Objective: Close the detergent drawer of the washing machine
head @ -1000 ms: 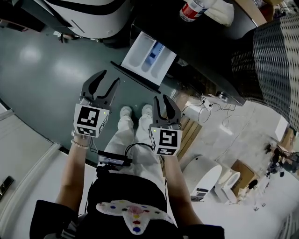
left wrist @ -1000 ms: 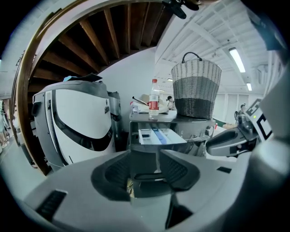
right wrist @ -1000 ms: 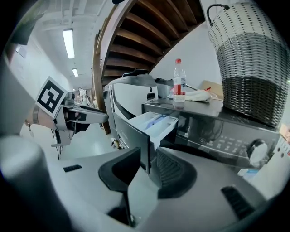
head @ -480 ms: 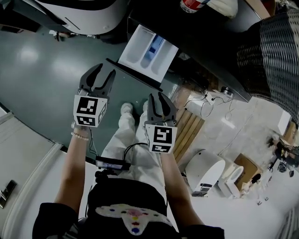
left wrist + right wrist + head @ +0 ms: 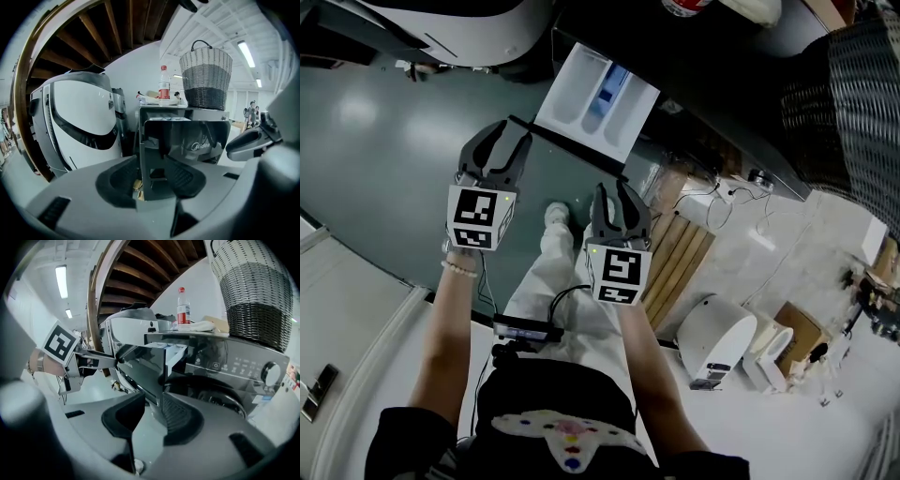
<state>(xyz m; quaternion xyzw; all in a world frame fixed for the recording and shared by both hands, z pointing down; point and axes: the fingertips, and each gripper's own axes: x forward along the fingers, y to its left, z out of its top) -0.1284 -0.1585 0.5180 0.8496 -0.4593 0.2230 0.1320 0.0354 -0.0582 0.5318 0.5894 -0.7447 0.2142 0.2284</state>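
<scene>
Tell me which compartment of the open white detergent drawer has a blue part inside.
The middle compartment of the white plastic detergent drawer. It alone holds a blue insert; the others beside it are plain white.

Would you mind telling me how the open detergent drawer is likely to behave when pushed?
The detergent drawer looks like rigid plastic, so it should probably slide rather than flex. Its wide front panel may skew if pushed off-centre.

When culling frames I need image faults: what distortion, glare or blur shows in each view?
Head view: sharp, soft glare patches on the floor. Left gripper view: strong fisheye bending, dark corners, reflections on the glossy drawer. Right gripper view: same fisheye, ceiling lamp blown white.
</scene>
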